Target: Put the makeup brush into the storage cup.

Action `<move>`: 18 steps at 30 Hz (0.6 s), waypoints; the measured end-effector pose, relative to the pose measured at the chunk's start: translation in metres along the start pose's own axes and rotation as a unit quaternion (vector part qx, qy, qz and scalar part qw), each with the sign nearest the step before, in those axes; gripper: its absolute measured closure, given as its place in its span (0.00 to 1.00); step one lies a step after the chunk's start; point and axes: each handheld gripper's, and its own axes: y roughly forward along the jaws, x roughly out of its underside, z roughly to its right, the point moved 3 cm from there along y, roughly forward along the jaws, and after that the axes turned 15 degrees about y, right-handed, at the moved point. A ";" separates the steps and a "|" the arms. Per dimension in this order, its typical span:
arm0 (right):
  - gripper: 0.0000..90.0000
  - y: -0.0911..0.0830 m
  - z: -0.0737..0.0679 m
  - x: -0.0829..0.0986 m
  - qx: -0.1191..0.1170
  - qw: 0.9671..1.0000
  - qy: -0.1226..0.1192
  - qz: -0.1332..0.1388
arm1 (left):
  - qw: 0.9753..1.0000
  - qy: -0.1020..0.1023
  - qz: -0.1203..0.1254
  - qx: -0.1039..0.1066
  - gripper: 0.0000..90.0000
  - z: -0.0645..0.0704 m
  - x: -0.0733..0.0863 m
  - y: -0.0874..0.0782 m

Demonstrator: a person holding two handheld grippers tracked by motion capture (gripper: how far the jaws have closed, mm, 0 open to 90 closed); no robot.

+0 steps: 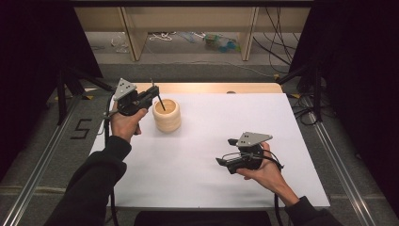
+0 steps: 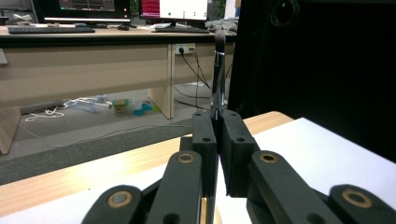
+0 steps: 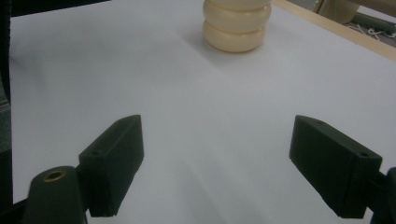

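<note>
Cream ribbed cup [image 1: 166,115] stands near the table's [image 1: 211,155] far left corner. Left gripper [image 1: 151,92] clamps a brush [image 2: 218,74] over it; a tilted handle could tip it. Right gripper [image 1: 225,155] idles, jaws apart.

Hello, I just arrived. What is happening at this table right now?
A person works with a handheld gripper in each hand. The left gripper has its fingers shut on a slim brush, bristles pointing up, and holds it over the cream ribbed holder, with the handle's lower end reaching into the holder's opening. The right gripper hangs open above the white table, holding nothing, some way in front of the holder.
</note>
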 end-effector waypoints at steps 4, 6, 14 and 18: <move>0.21 0.000 0.000 0.000 -0.001 1.000 -0.003 -0.002 | 1.000 0.001 -0.006 -0.008 0.95 -0.003 0.000 0.010; 0.21 0.000 0.000 0.000 -0.002 1.000 -0.003 -0.003 | 1.000 -0.002 -0.009 -0.012 0.95 -0.005 0.002 0.016; 0.21 0.000 0.001 0.001 -0.002 1.000 -0.003 -0.002 | 0.999 -0.003 -0.020 -0.024 0.95 -0.009 0.015 0.031; 0.21 0.000 0.001 0.001 -0.002 1.000 -0.002 -0.003 | 0.999 -0.005 -0.027 -0.028 0.95 -0.010 0.022 0.035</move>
